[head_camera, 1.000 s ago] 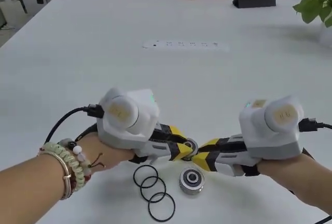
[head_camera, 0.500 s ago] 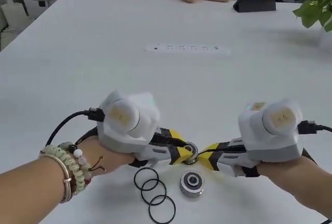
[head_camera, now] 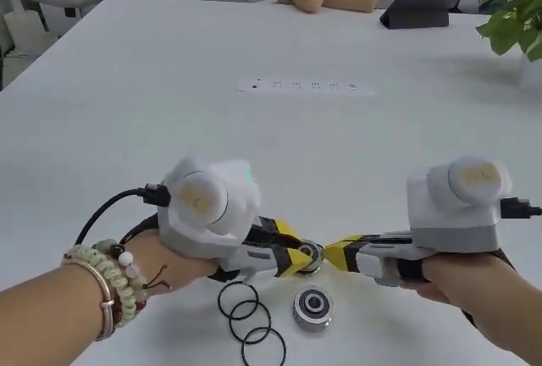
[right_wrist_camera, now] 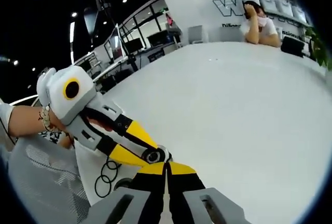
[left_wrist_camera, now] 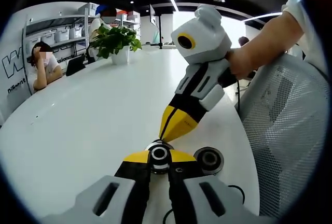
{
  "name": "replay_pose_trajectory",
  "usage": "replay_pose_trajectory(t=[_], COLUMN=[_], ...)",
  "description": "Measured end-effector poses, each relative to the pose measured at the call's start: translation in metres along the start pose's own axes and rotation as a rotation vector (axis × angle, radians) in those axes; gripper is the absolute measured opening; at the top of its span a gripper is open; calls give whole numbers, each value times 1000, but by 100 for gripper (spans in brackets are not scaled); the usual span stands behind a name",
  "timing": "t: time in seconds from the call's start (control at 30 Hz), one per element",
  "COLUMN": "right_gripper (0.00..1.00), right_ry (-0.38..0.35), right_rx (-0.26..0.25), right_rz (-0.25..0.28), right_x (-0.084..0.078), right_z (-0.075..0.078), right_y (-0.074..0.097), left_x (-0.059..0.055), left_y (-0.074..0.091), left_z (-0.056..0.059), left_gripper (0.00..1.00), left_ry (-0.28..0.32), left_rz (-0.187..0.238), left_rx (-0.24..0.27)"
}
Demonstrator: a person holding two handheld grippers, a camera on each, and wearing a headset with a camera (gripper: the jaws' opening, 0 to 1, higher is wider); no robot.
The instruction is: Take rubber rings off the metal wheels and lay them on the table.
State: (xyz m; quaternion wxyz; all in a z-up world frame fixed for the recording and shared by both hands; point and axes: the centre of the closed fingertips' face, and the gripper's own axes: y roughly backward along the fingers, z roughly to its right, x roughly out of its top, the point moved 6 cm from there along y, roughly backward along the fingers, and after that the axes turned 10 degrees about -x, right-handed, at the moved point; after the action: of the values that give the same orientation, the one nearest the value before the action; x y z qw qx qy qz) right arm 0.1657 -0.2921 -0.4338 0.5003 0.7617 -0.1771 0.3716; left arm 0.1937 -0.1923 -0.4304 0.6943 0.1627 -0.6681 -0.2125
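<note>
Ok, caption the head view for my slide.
Left gripper holds a metal wheel while the right gripper meets it; three rubber rings and a second wheel lie on the table.

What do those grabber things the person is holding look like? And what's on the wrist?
The left gripper and the right gripper match. Each has a chunky white and grey body, then black parts that narrow into pointed yellow jaws. A black cable plugs into the left one, and another cable into the right. The left wrist wears beaded bracelets, some green and some pale.
</note>
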Motion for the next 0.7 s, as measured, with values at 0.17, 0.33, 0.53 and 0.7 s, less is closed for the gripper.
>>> replay_pose_trajectory(t=[0.17, 0.33, 0.53, 0.7], right_gripper=[0, 0, 0, 0], right_ry=[6, 11, 14, 20], right_rx=[-11, -9, -6, 0], right_rz=[-9, -9, -10, -9], right_x=[2, 3, 4, 5], right_z=[-2, -5, -6, -7], right_y=[0, 1, 2, 2], left_x=[1, 1, 1, 1], left_y=[0, 0, 0, 0], left_z=[0, 0, 0, 0], left_gripper=[7, 7, 7, 7], left_ry=[-2, -2, -3, -4], left_rz=[-13, -10, -10, -9], left_rx=[8, 9, 10, 8])
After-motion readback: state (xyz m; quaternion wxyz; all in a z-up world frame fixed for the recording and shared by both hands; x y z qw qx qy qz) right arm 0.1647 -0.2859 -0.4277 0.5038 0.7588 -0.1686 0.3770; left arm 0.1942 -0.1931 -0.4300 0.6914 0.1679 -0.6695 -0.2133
